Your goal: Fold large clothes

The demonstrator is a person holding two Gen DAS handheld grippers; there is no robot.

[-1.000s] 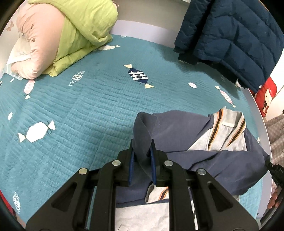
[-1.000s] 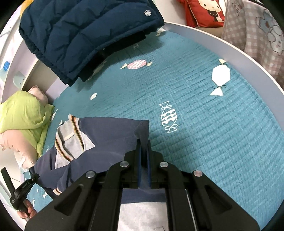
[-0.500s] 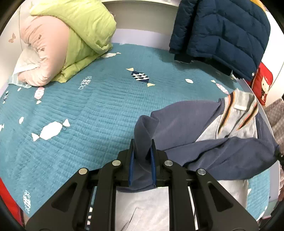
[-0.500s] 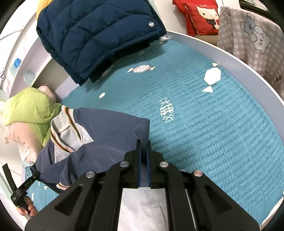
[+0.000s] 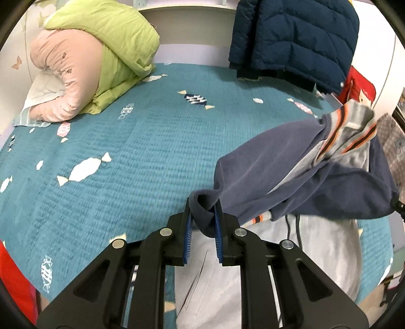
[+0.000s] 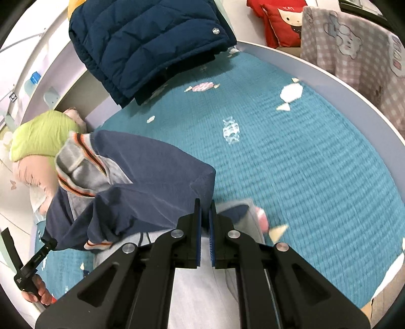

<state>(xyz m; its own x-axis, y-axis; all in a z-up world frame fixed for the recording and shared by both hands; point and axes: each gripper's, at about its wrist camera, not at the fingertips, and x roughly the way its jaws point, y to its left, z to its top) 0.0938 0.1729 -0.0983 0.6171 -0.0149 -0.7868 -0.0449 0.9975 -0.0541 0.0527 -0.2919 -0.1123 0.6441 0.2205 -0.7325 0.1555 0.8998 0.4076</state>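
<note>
Left gripper (image 5: 202,215) and right gripper (image 6: 205,210) jaws pinch soft navy-grey sweatshirt (image 5: 291,164) corners. Its folded half now hangs clear of the quilted teal bed (image 5: 126,164), pulled nearer.

On the bed (image 5: 141,162), the jacket (image 5: 293,38) lies behind the sweatshirt (image 5: 291,172), the quilt (image 5: 101,50) far left.

Bed cover (image 5: 157,151): teal, quilted, candy print.
Bedding roll (image 5: 101,65): green and pink, against pale headboard wall.
Puffer jacket (image 6: 152,43): navy, draped above.
Cushion (image 6: 281,20): red.
</note>
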